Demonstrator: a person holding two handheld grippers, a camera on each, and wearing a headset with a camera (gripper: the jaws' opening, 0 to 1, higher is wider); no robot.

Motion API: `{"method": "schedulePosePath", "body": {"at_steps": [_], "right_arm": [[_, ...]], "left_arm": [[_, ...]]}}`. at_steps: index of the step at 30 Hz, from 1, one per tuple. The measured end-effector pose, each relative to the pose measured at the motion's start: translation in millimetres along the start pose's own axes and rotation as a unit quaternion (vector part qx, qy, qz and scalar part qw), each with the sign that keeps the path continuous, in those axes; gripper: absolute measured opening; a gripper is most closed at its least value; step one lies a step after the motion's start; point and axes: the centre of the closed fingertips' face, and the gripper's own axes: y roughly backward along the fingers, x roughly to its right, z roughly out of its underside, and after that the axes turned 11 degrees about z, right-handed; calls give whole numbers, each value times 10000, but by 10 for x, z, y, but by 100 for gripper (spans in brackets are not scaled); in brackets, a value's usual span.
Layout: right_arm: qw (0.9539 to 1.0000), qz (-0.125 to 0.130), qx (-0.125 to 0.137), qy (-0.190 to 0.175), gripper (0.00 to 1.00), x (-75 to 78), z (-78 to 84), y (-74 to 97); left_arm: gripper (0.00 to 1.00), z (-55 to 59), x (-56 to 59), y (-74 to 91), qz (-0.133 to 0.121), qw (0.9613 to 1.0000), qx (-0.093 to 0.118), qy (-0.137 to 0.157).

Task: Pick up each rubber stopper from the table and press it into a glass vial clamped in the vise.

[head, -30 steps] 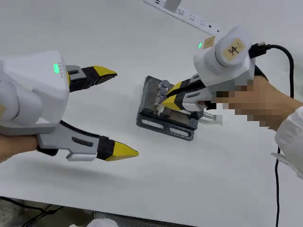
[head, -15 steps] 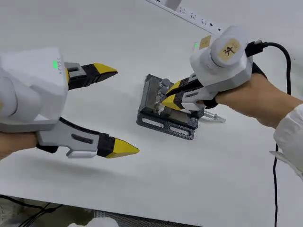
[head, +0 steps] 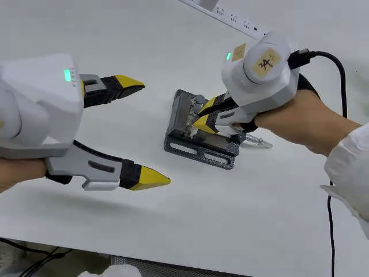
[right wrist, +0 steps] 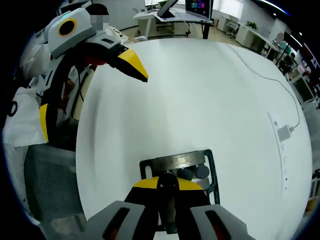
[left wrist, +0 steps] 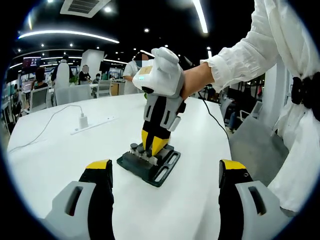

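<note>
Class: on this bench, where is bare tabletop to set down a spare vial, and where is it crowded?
Free: the white table between the vise and the near edge, and from the vise up to the power strip. Crowded: over the vise, under the right gripper; the open left gripper spans the left side.

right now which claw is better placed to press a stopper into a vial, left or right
Right. The right claw is down at the vise, jaws closed, tips right over the vials. The left claw hangs wide open off to the side, clear of the vise, holding nothing.
</note>
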Motion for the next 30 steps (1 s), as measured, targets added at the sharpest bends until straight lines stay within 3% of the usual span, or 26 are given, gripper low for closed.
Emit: {"method": "schedulePosePath", "body": {"at_steps": [18, 25, 30], "right_arm": [[9999, -39, 130, -70, 11, -15, -29, 12], [9996, 4, 260, -143, 9, 53, -76, 146], [9996, 19, 256, -142, 6, 38, -44, 141]], "left_arm": [[86, 3, 16, 29, 2, 10000, -15, 12], [86, 5, 17, 14, 14, 10000, -25, 17], [86, 4, 21, -2, 31, 10000, -27, 15]]}}
